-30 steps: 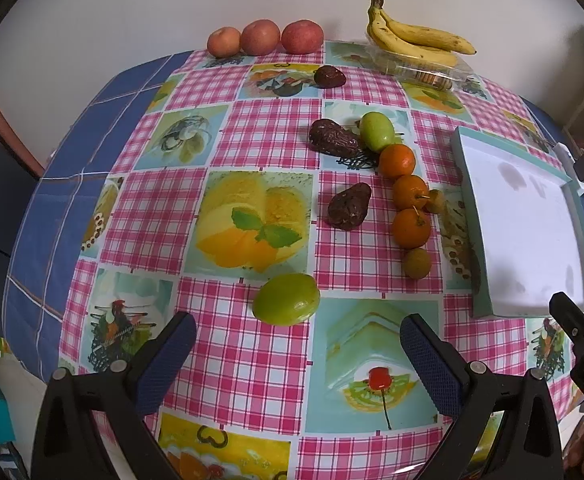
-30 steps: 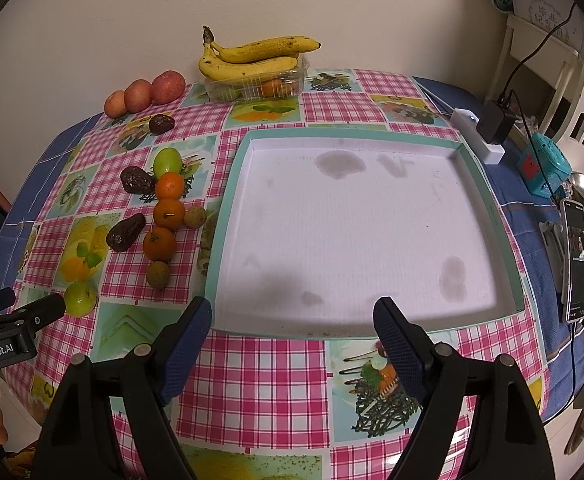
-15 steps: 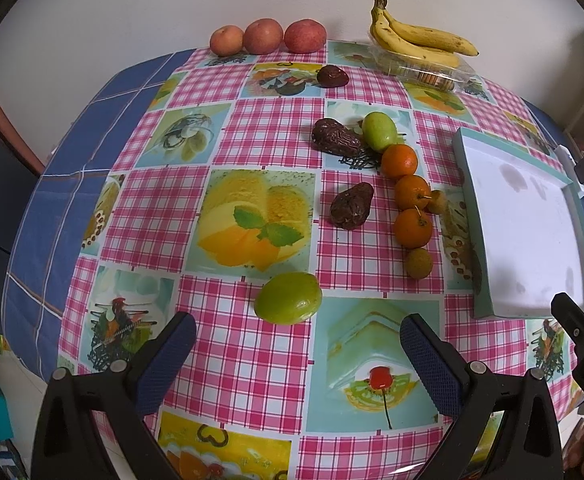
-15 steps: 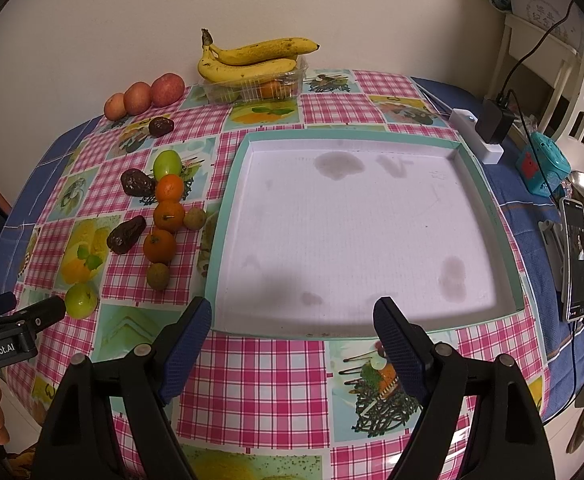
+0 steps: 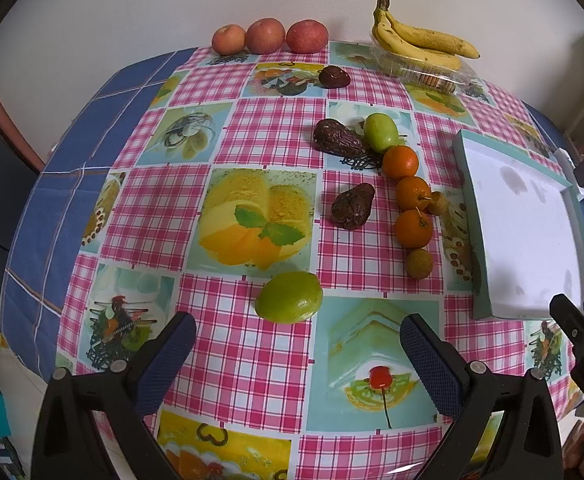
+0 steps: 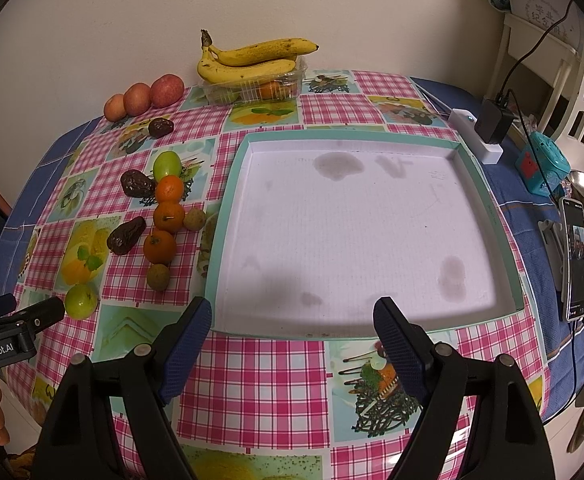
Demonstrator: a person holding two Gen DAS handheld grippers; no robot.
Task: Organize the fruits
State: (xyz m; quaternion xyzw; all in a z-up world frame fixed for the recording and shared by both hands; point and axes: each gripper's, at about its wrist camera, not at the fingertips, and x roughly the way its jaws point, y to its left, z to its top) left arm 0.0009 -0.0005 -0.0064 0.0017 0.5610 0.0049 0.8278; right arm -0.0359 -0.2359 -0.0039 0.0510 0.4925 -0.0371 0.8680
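Left tongs are hanging wide apart with nothing between them, and the green fruit is sitting just ahead of the gap, a touch toward the left pad. I'm guessing that's the first pick. It's looking smooth and a bit glossy, oval, lying on its side, so I'd expect it to be firm but slippery and happy to roll on the plastic cloth. Best bet is probably squeezing it across the short middle, pads square on the flanks, not on the pointy ends.

Right tongs are also standing apart and holding nothing, hovering right at the near rim of the tray, which is sitting bare, white inside with some darker stains.

Further out ahead of the left tongs and off to their right, three oranges are running in a line, with two small brownish round fruits tucked by them near the tray's edge. Those look light and easy to nudge away. The wrinkly dark fruits are looking soft, so I'd go gentle there. A second green one is lying past the oranges.

At the far end of the worktop, three apples are lined up by the wall, and bananas are resting on a clear plastic box. The bananas bruise easily, I'd think.
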